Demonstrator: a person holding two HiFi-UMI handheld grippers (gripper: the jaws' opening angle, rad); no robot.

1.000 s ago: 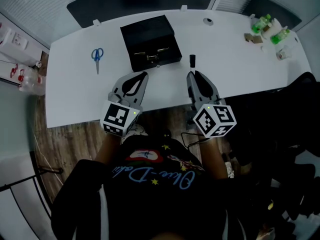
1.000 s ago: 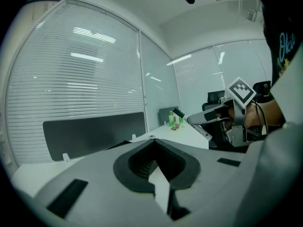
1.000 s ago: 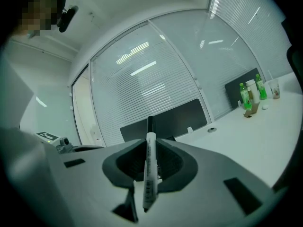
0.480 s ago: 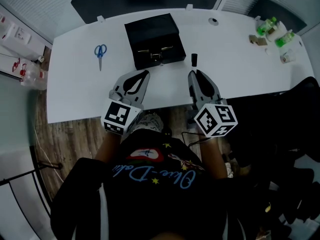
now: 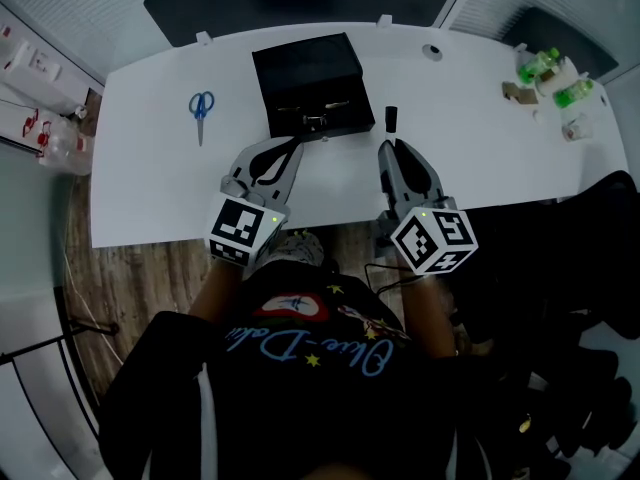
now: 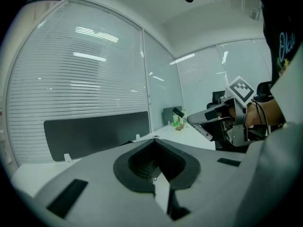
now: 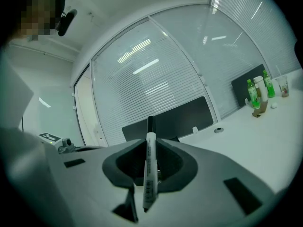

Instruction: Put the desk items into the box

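Desk (image 5: 150, 178): white and wide, with things spread over it.
Box (image 5: 310, 73): black, at the middle of the desk on the far side. Its lid looks down, and it has metal catches on the front.
Right claw (image 5: 391, 144): closed on a marker pen (image 5: 391, 118). The pen stands up between the two jaws with its black cap on top. It is up in the claw, just to the right of the box and not inside it.
Pen up close (image 7: 149, 169): white body with some print, squeezed in the middle of the right claw (image 7: 150, 143).
Left claw (image 5: 289, 147): jaws pressed together with nothing between them (image 6: 154, 141). Its tip is near the front left corner of the box.
Scissors (image 5: 200, 106): blue handles, lying flat on the left part of the desk, well apart from the box.
Green bottles (image 5: 545, 65): on the far right end of the desk, with a few small things beside them.
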